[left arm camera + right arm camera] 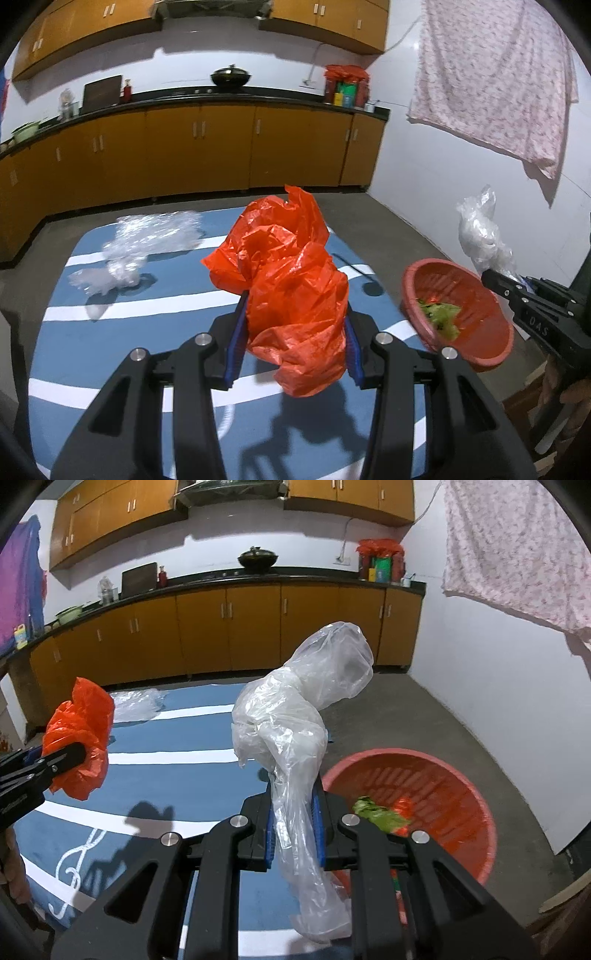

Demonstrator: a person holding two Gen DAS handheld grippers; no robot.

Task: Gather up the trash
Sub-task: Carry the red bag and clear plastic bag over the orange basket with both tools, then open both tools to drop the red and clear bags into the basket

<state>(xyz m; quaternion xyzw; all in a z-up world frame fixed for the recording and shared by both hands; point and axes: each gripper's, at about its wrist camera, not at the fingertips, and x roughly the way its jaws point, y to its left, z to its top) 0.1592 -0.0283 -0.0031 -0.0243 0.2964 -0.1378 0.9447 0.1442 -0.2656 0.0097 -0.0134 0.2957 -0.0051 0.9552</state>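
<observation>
Left tongs (pixel 293 332) are clamped on the red bag (pixel 288 280) above the worktop (pixel 110 350). Right tongs (pixel 295 823) pinch the clear bag (pixel 295 716) near the basket (pixel 476 794). Both bags appear light, limp and slippery; grip bunched folds.

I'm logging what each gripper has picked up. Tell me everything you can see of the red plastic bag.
The red plastic bag is thin, glossy, orange-red film, crumpled into a loose, wrinkled bunch. The left gripper is shut on its lower middle, blue pads pressing either side, holding it off the blue striped table cover. Its upper part puffs up above the fingers and a lower fold hangs beneath them. Nothing but the gripper touches it. It is some way left of the red basket.
</observation>
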